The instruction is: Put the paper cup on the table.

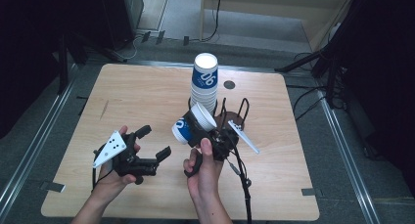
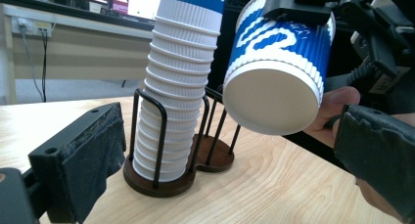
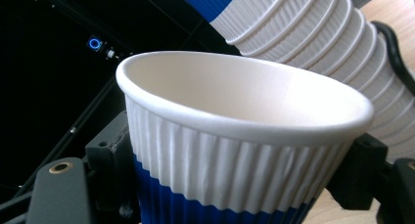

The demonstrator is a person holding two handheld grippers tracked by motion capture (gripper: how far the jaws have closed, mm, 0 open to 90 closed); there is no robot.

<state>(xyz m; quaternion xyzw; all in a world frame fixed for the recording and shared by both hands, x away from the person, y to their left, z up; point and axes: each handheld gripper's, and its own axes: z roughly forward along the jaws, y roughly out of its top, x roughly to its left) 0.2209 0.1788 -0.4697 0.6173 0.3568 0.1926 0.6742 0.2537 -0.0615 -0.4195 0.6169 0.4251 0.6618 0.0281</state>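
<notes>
One cup [image 1: 194, 124] is clamped between the jaws of the right gripper [image 1: 205, 131], held above the middle of the bench [image 1: 147, 92] and clear of its surface. In the right gripper view the jaws press on opposite sides of the ribbed wall of the cup [image 3: 230, 155], below the rim. In the high view the cup is tilted, base toward the left gripper [image 1: 155, 145], mouth toward the stack [image 1: 204, 84]. The stack stands upright in one ring of a wire holder [image 1: 235, 117] near the middle of the bench, toward the far edge. The holder's second ring has no cups in it. In the left gripper view the cup [image 2: 276, 72] hangs just beside the stack [image 2: 176, 82], apart from it. The left gripper is held over the near left part of the bench; its jaws are apart with nothing between them.
</notes>
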